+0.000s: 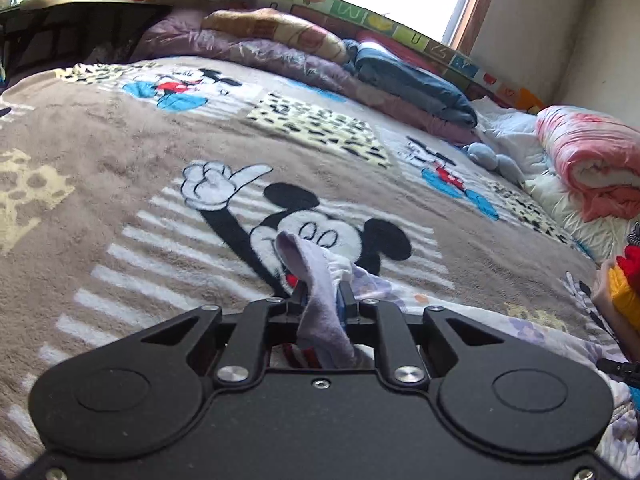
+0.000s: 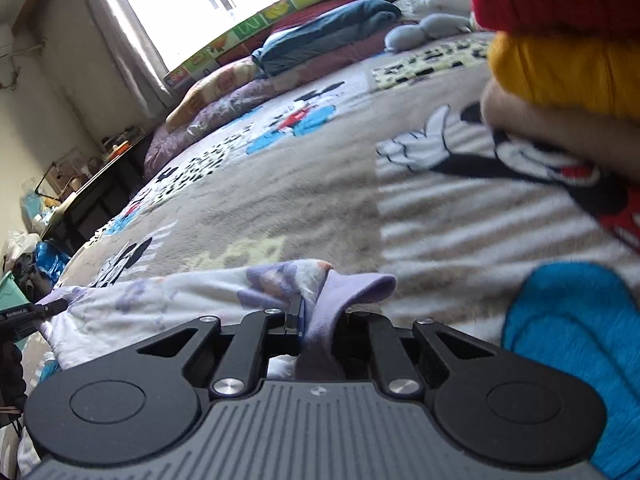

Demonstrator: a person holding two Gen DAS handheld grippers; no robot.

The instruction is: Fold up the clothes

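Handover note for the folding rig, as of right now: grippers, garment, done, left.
Left gripper: shut on a lilac edge of the garment, which sticks up between its fingers.
Right gripper: shut on another lilac edge of the same garment.
Garment: white with a lilac print, bunched low over the cartoon-mouse blanket on the bed, stretched between the two grippers. The left gripper shows at the left edge of the right wrist view.
Done: both edges gripped.
Left: no finished fold visible. Likely next: lay it flat, then fold it.
Note: a hand in a yellow and red sleeve is close above the blanket.
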